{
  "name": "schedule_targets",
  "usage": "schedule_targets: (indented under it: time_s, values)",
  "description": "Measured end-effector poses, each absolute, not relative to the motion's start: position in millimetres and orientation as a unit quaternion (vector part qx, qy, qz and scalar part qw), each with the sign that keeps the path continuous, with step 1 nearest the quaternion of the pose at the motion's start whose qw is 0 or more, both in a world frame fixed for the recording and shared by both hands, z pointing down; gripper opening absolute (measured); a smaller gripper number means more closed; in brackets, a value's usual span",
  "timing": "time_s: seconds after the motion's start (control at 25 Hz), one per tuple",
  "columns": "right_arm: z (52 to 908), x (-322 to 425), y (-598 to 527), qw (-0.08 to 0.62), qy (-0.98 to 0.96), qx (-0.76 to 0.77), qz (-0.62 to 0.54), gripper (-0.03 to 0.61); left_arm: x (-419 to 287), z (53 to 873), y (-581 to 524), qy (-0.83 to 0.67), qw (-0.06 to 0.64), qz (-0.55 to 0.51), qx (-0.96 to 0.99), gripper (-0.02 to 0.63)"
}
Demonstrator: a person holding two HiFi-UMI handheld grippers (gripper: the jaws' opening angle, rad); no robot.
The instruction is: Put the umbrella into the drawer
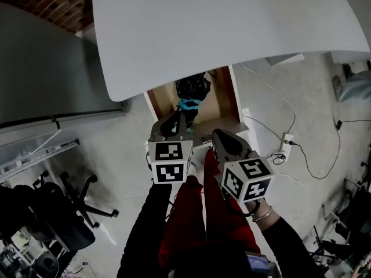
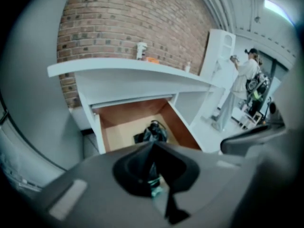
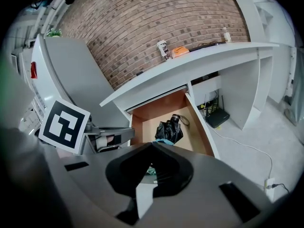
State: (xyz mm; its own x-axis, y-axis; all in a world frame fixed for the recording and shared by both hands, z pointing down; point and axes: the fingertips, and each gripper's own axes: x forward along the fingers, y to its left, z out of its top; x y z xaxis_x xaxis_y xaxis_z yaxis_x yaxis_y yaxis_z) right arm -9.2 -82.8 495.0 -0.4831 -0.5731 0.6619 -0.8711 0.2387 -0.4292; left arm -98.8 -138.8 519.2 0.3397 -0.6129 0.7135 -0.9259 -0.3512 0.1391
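Note:
The drawer (image 1: 227, 99) stands pulled out from under the white desk (image 1: 232, 22), its wooden inside showing. A black folded umbrella (image 1: 192, 87) lies in it, with a teal piece (image 1: 188, 104) at its near end. In the gripper views the umbrella (image 2: 152, 133) (image 3: 169, 130) rests on the drawer floor (image 2: 118, 132) (image 3: 142, 127). My left gripper (image 1: 181, 116) (image 2: 154, 144) hangs above the drawer's front edge, jaws shut, holding nothing. My right gripper (image 1: 215, 133) (image 3: 153, 144) is beside it, a little nearer me, jaws together and empty.
A power strip (image 1: 285, 143) with cables lies on the floor to the right. An office chair (image 1: 64, 207) stands at the lower left, beside a grey panel (image 1: 46, 68). A can (image 3: 164, 49) and an orange thing (image 3: 180, 51) sit on the desk. A person (image 2: 242, 80) stands far right.

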Motion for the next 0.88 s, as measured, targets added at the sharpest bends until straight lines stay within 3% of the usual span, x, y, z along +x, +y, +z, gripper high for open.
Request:
schedule_targets:
  time_s: [0.88]
  values:
    - [387.8, -27.6, -52.0, 0.115, -0.802, 0.494, 0.316, 0.006, -136.3, 395.5, -80.5, -0.504, 0.232, 0.175, 0.814, 0.002]
